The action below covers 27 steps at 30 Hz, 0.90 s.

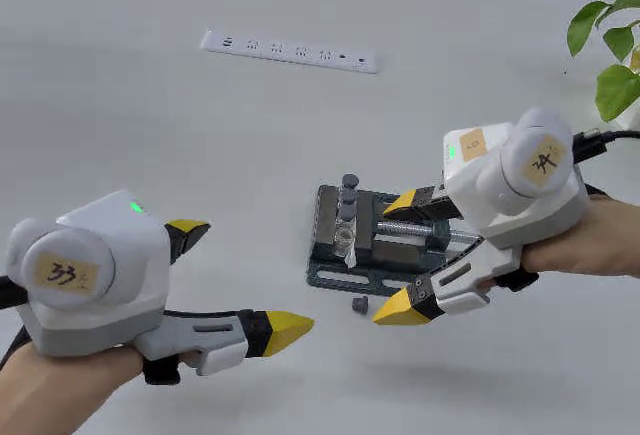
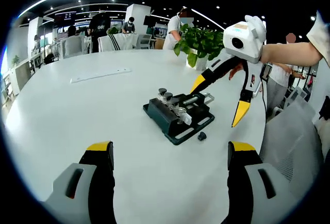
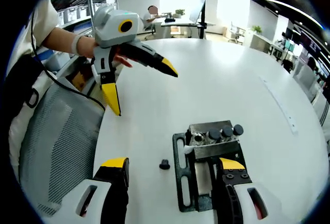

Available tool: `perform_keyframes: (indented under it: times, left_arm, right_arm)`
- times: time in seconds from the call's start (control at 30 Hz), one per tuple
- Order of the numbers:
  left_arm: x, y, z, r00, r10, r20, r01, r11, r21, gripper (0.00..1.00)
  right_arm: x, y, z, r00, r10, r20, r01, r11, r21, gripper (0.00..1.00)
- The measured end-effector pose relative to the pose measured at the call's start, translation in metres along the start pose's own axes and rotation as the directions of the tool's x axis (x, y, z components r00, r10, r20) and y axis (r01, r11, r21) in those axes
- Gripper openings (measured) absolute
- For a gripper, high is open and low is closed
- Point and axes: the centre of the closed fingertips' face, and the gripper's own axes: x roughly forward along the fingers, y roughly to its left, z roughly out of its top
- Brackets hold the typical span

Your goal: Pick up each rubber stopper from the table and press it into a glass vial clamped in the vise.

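A dark green vise (image 1: pixel 330 277) (image 2: pixel 160 117) (image 3: pixel 181 183) stands mid-table and clamps a row of glass vials. Three vials (image 1: pixel 348 198) (image 3: pixel 225 131) carry dark stoppers; the nearest vial (image 1: pixel 344 240) (image 3: pixel 198 139) is clear and uncapped. One loose dark rubber stopper (image 1: pixel 360 305) (image 2: pixel 202 136) (image 3: pixel 164 164) lies on the table beside the vise base. My right gripper (image 1: pixel 398 257) (image 2: pixel 217 103) (image 3: pixel 172 165) hovers open over the vise and the loose stopper, holding nothing. At the lower left, away from the vise, my left gripper (image 1: pixel 240 275) (image 2: pixel 170 149) (image 3: pixel 145 92) is open and empty.
A white power strip (image 1: pixel 288 52) (image 2: pixel 100 74) lies at the far side of the white table (image 1: pixel 200 155). A potted plant (image 1: pixel 610 45) (image 2: pixel 198 41) stands at the right edge. A grey mesh chair (image 3: pixel 56 141) (image 2: pixel 289 141) sits beside the table. People are in the background.
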Motion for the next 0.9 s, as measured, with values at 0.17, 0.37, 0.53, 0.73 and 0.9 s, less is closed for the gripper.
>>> perform_keyframes:
  times: [0.17, 0.37, 0.53, 0.73, 0.9]
  left_arm:
    - [-0.005, 0.003, 0.001, 1.0000, 0.007, -0.003, -0.007, 1.000, 0.005, 0.90]
    - [-0.008, 0.006, -0.001, 0.9999, 0.009, -0.013, -0.009, 1.000, 0.017, 0.90]
    - [-0.008, 0.004, 0.001, 0.9999, 0.011, -0.011, -0.011, 1.000, 0.019, 0.90]
    - [-0.008, 0.002, -0.002, 0.9998, 0.009, -0.016, -0.008, 1.000, 0.017, 0.90]
    - [-0.009, 0.001, -0.004, 0.9998, 0.008, -0.019, -0.008, 1.000, 0.012, 0.90]
  right_arm:
    - [0.002, 0.005, -0.007, 0.9996, -0.015, 0.023, 0.014, 1.000, 0.026, 0.63]
    - [0.012, 0.011, -0.010, 0.9975, -0.039, 0.058, 0.037, 0.999, 0.025, 0.55]
    - [0.020, 0.017, -0.013, 0.9966, -0.044, 0.070, 0.043, 0.999, 0.024, 0.49]
    - [0.028, 0.015, -0.018, 0.9934, -0.076, 0.087, 0.075, 0.997, 0.013, 0.36]
    - [0.035, 0.016, -0.021, 0.9924, -0.085, 0.089, 0.087, 0.996, -0.013, 0.25]
